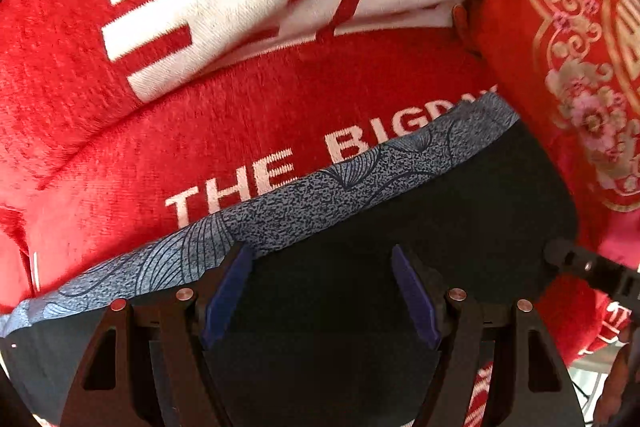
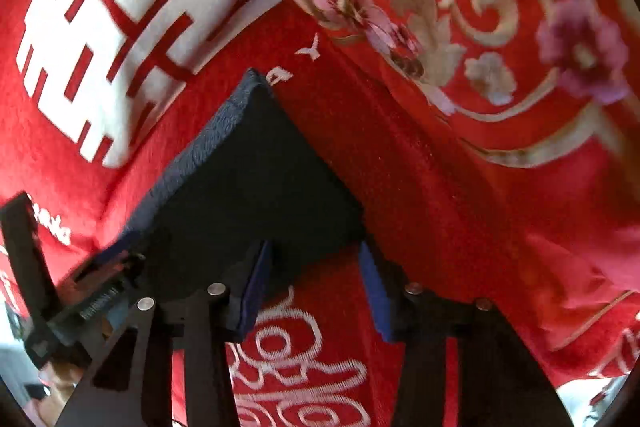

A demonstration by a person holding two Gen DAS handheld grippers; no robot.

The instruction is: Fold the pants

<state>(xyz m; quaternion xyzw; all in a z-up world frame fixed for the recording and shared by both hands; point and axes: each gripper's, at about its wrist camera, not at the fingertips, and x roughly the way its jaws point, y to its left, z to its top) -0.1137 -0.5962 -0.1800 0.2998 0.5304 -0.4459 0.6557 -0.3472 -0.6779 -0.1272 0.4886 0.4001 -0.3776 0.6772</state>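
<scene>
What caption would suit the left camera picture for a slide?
Open left gripper hovering over dark pants with a patterned blue waistband, on a red blanket.

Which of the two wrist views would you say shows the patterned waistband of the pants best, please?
The left wrist view: the waistband runs across the frame as a long grey-blue strip with its line pattern legible, above the dark pants. The right wrist view shows only a blurred, foreshortened edge of it, the pattern unreadable.

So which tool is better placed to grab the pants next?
Probably the left tool: it sits open over the dark pants, beside the patterned waistband. The right tool spans mostly red blanket at the corner.
</scene>
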